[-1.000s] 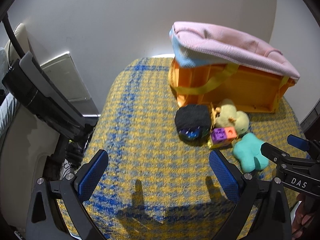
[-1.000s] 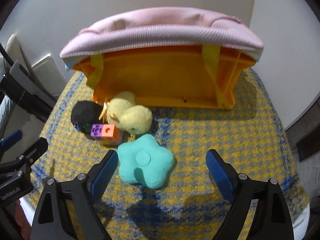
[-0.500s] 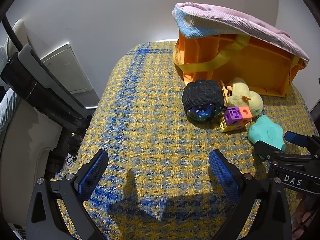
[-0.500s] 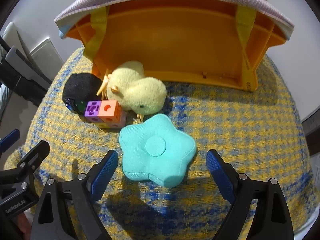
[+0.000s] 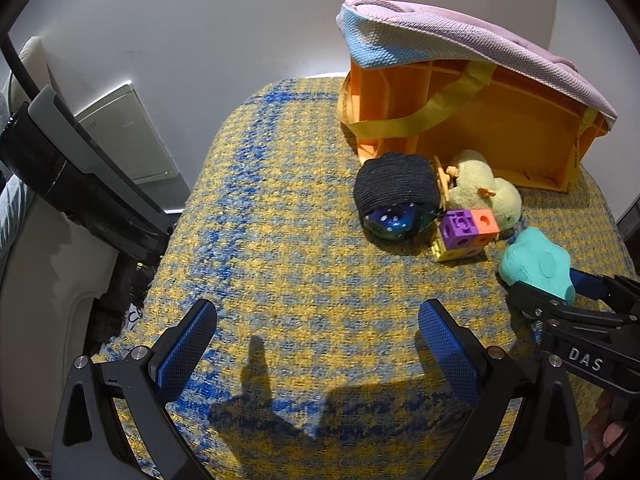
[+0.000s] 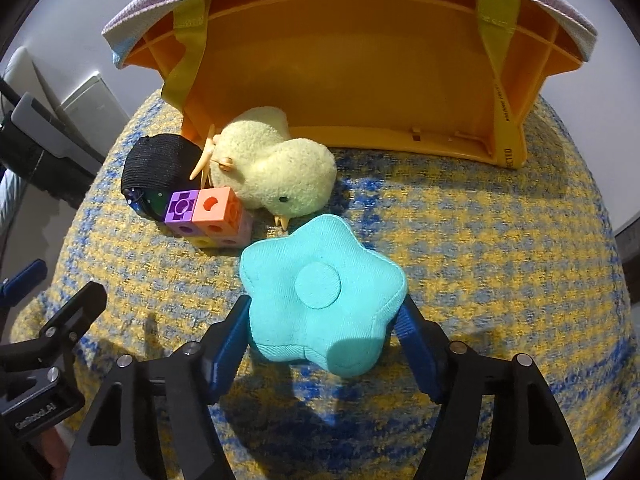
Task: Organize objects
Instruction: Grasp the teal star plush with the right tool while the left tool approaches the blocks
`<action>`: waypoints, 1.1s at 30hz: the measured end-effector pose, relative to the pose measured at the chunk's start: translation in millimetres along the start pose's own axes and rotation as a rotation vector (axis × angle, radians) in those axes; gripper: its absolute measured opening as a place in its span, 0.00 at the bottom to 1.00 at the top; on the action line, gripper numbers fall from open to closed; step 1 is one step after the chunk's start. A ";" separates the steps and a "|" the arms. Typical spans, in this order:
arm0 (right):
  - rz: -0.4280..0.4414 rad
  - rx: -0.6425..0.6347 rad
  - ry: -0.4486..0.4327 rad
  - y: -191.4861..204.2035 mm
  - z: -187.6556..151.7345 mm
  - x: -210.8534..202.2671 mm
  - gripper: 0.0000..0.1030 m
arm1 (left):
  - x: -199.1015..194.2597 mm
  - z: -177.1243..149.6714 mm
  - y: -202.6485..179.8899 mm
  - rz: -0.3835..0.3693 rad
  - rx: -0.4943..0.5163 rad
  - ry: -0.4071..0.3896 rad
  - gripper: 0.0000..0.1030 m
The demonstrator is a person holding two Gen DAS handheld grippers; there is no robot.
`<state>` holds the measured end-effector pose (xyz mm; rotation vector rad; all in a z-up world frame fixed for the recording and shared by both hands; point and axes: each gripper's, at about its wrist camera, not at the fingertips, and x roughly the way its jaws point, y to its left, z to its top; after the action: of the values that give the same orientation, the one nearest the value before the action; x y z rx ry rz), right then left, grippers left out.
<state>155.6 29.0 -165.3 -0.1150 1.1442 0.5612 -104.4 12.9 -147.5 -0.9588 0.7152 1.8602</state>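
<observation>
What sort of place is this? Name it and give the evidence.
Most likely a home room, perhaps a play or living area. A woven yellow-and-blue cloth covers the surface, soft toys such as a plush chick and a teal star cushion lie on it, and an orange storage bin lies tipped beside a plain wall.

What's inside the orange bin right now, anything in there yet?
The orange bin lies on its side, its visible interior bare. The pink cushion on top hides its upper edge. The yellow chick sits just outside its opening.
</observation>
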 end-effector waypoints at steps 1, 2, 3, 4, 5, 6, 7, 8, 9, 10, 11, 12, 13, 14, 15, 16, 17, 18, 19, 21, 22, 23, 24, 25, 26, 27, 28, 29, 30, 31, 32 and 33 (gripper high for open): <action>-0.003 0.002 -0.004 -3.2 -1.2 -3.2 0.67 | -0.3 0.8 -1.6 -0.006 -0.001 0.001 1.00; -0.008 0.005 -0.009 -6.9 -2.4 -6.6 0.67 | -0.4 1.8 -3.7 -0.012 -0.004 0.001 1.00; -0.014 0.012 -0.015 -12.4 -3.9 -11.2 0.67 | -0.5 3.4 -6.7 -0.023 -0.010 0.001 1.00; -0.018 0.020 -0.023 -17.5 -5.0 -15.3 0.67 | 0.1 4.7 -9.1 -0.034 -0.014 0.001 1.00; -0.024 0.029 -0.030 -23.6 -6.1 -20.2 0.67 | 0.2 6.2 -12.1 -0.046 -0.017 0.001 1.00; -0.030 0.034 -0.036 -28.3 -6.9 -23.8 0.67 | 0.5 8.2 -17.8 -0.056 -0.019 0.002 1.00; -0.040 0.039 -0.044 -34.4 -7.7 -28.6 0.67 | 0.4 9.7 -22.5 -0.060 -0.016 0.000 1.00; -0.048 0.044 -0.051 -39.4 -8.4 -32.5 0.67 | -0.1 11.6 -28.2 -0.066 -0.012 -0.005 1.00; -0.056 0.049 -0.059 -44.6 -9.1 -36.3 0.67 | -1.0 13.3 -34.9 -0.073 -0.007 -0.011 1.00; -0.065 0.054 -0.066 -50.4 -9.8 -40.3 0.67 | -1.9 14.6 -40.7 -0.078 -0.001 -0.018 1.00; -0.073 0.060 -0.071 -56.0 -10.5 -43.4 0.67 | -3.0 15.5 -45.4 -0.081 0.005 -0.022 1.00; -0.078 0.066 -0.075 -60.2 -11.2 -45.5 0.67 | -3.3 16.8 -52.5 -0.085 0.013 -0.027 1.00; -0.083 0.075 -0.080 -65.7 -11.7 -48.0 0.67 | -2.8 17.7 -57.1 -0.090 0.019 -0.030 1.00; -0.085 0.083 -0.082 -66.3 -12.0 -49.0 0.67 | -1.9 18.7 -61.7 -0.095 0.024 -0.033 1.00; -0.086 0.094 -0.082 -72.0 -14.6 -51.0 0.67 | -1.2 19.9 -66.9 -0.101 0.028 -0.037 0.99; -0.086 0.102 -0.084 -74.3 -17.6 -51.6 0.67 | 1.9 24.0 -68.6 -0.104 0.031 -0.039 0.99; -0.088 0.108 -0.086 -72.9 -16.9 -48.2 0.67 | 2.3 24.9 -70.4 -0.106 0.032 -0.043 0.99; -0.089 0.115 -0.087 -73.0 -16.4 -47.8 0.67 | 4.1 26.2 -72.7 -0.112 0.037 -0.047 0.98; -0.089 0.122 -0.088 -75.8 -14.8 -48.3 0.67 | 5.8 27.2 -75.4 -0.115 0.037 -0.048 0.95; -0.088 0.131 -0.089 -83.8 -13.6 -52.0 0.67 | 10.5 29.5 -80.1 -0.125 0.037 -0.039 0.81; -0.089 0.135 -0.089 -82.8 -3.2 -46.6 0.67 | 14.0 30.8 -81.6 -0.131 0.036 -0.028 0.73; -0.090 0.138 -0.089 -82.8 -2.1 -45.2 0.67 | 18.5 32.0 -82.9 -0.139 0.036 -0.013 0.70; -0.091 0.141 -0.089 -85.1 -1.0 -44.5 0.67 | 22.1 32.8 -83.8 -0.146 0.034 -0.001 0.67; -0.090 0.146 -0.090 -87.5 -1.9 -45.1 0.67 | 25.4 33.4 -84.3 -0.152 0.028 0.008 0.67; -0.090 0.150 -0.089 -89.0 -2.7 -45.7 0.67 | 27.6 33.6 -84.6 -0.155 0.021 0.011 0.67; -0.090 0.153 -0.089 -90.7 -3.1 -45.6 0.67 | 28.9 34.0 -84.5 -0.156 0.020 0.013 0.67; -0.089 0.155 -0.088 -92.2 -3.1 -44.9 0.67 | 30.8 34.7 -84.5 -0.158 0.017 0.016 0.67; -0.089 0.156 -0.088 -93.1 -2.9 -44.2 0.67 | 32.5 35.4 -84.7 -0.159 0.014 0.018 0.66; -0.088 0.158 -0.086 -94.1 -2.4 -43.6 0.67 | 34.1 36.2 -85.0 -0.161 0.014 0.020 0.63; -0.088 0.159 -0.085 -94.1 -2.9 -43.6 0.67 | 36.0 37.1 -85.6 -0.162 0.014 0.024 0.57; -0.087 0.161 -0.085 -94.6 -2.6 -43.2 0.67 | 37.8 37.9 -86.1 -0.165 0.013 0.029 0.53; -0.086 0.163 -0.084 -95.3 -2.2 -42.6 0.67 | 39.6 38.7 -86.6 -0.172 0.014 0.035 0.45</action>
<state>186.8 -68.9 -147.0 -0.0003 1.0934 0.3918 -50.9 98.3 -167.7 -1.0144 0.6450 1.6902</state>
